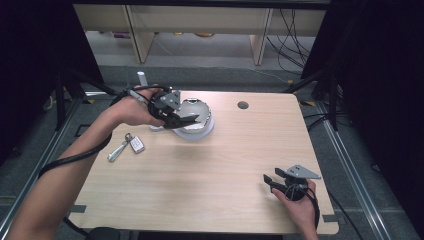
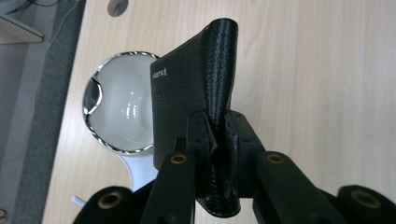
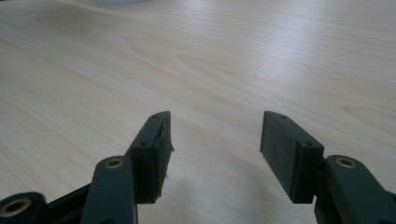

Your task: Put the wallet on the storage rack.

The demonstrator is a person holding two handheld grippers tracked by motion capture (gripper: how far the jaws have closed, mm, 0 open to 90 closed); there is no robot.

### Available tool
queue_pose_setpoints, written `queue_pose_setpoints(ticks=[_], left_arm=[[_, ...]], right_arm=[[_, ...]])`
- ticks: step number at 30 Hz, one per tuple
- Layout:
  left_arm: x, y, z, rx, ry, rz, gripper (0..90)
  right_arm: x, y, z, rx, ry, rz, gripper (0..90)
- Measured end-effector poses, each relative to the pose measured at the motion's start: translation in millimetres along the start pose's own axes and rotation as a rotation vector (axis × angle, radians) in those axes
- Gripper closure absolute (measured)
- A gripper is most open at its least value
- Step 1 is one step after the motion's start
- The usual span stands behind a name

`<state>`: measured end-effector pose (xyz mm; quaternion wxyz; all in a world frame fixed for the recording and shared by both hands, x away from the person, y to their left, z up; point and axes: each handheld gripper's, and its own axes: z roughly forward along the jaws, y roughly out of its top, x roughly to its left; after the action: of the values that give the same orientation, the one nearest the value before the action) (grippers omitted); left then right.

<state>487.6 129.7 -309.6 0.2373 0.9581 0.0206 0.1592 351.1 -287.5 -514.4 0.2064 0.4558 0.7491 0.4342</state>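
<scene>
At ten o'clock on the table (image 1: 210,165), the left gripper (image 1: 192,120) pinches a black wallet (image 2: 187,107) above a round white mirror (image 2: 119,109). Keys (image 1: 127,145) lie at nine o'clock. At five o'clock, the right gripper (image 1: 267,181) rests with jaws spread, holding nothing.

You've got two grippers in play: the left gripper (image 1: 186,119) and the right gripper (image 1: 268,181), one in each of your hands. One black wallet (image 2: 187,102), pinched in the left jaws. One round mirror (image 2: 119,105) on its white stand. One set of keys (image 1: 126,145) with a fob, on one wooden table (image 1: 210,175). One white cylinder (image 1: 142,79) stands at the far edge.
</scene>
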Motion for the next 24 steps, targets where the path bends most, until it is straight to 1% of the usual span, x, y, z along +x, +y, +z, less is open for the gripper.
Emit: queue_pose_setpoints(ticks=[3, 4, 5, 6, 7, 8, 9, 10, 11, 13, 14, 15, 16, 19, 21, 22, 24], left_arm=[[3.3, 2.3, 1.7, 0.000, 0.001, 0.005, 80.9], [4.5, 3.0, 2.4, 0.001, 0.000, 0.007, 80.8], [6.2, 3.6, 3.1, 0.004, 0.005, 0.017, 80.8], [8.7, 4.4, 2.9, 0.022, 0.006, 0.037, 80.9], [8.4, 4.5, 5.2, 0.003, 0.008, 0.013, 80.9], [10.3, 5.2, 5.8, 0.009, 0.016, 0.025, 80.9], [11.5, 5.8, 6.8, 0.009, 0.018, 0.026, 81.0], [12.8, 6.6, 7.7, 0.013, 0.017, 0.030, 81.0], [14.0, 7.3, 8.9, 0.012, 0.019, 0.031, 81.0], [16.5, 8.6, 11.4, 0.015, 0.018, 0.035, 81.0], [18.9, 9.3, 12.1, 0.030, 0.015, 0.049, 81.0], [18.9, 9.5, 15.0, 0.011, 0.017, 0.028, 81.0], [20.6, 10.0, 16.5, 0.020, 0.019, 0.036, 81.0], [23.6, 10.9, 21.0, 0.033, 0.018, 0.048, 81.0], [26.5, 11.9, 22.9, 0.039, 0.014, 0.058, 80.9], [27.1, 12.3, 24.4, 0.034, 0.019, 0.055, 81.0], [28.5, 13.6, 26.7, 0.040, 0.024, 0.065, 80.9]], right_arm=[[-0.8, -0.1, 0.3, -0.011, -0.001, -0.011, 44.5], [0.1, -0.1, 0.0, 0.002, 0.008, 0.004, 44.5], [0.1, -0.1, 0.0, 0.002, 0.008, 0.004, 44.5], [-0.6, -0.1, 0.3, -0.005, 0.004, -0.004, 44.5], [-0.6, -0.1, 0.1, -0.006, 0.002, -0.006, 44.5], [-0.1, -0.1, -0.1, 0.000, -0.002, -0.002, 44.6], [0.2, 0.0, -0.2, 0.001, 0.001, 0.001, 44.6], [-0.7, 0.0, 0.0, -0.010, -0.010, -0.014, 44.6], [0.4, 0.3, -0.8, 0.011, 0.002, 0.003, 44.6], [0.5, 0.0, 0.2, 0.004, -0.003, -0.001, 44.6], [0.5, 0.0, 0.2, 0.003, -0.003, -0.001, 44.6], [0.1, 0.0, 0.3, 0.007, -0.011, -0.006, 44.6], [-0.8, -0.1, 0.3, -0.009, -0.011, -0.017, 44.6], [-1.4, 0.0, -0.1, -0.004, -0.017, -0.026, 44.6], [-0.6, -0.4, 0.9, -0.008, -0.017, -0.017, 44.7], [0.2, -0.3, 0.9, 0.000, -0.015, -0.008, 44.7], [0.2, -0.3, 0.9, 0.000, -0.015, -0.010, 44.7]])
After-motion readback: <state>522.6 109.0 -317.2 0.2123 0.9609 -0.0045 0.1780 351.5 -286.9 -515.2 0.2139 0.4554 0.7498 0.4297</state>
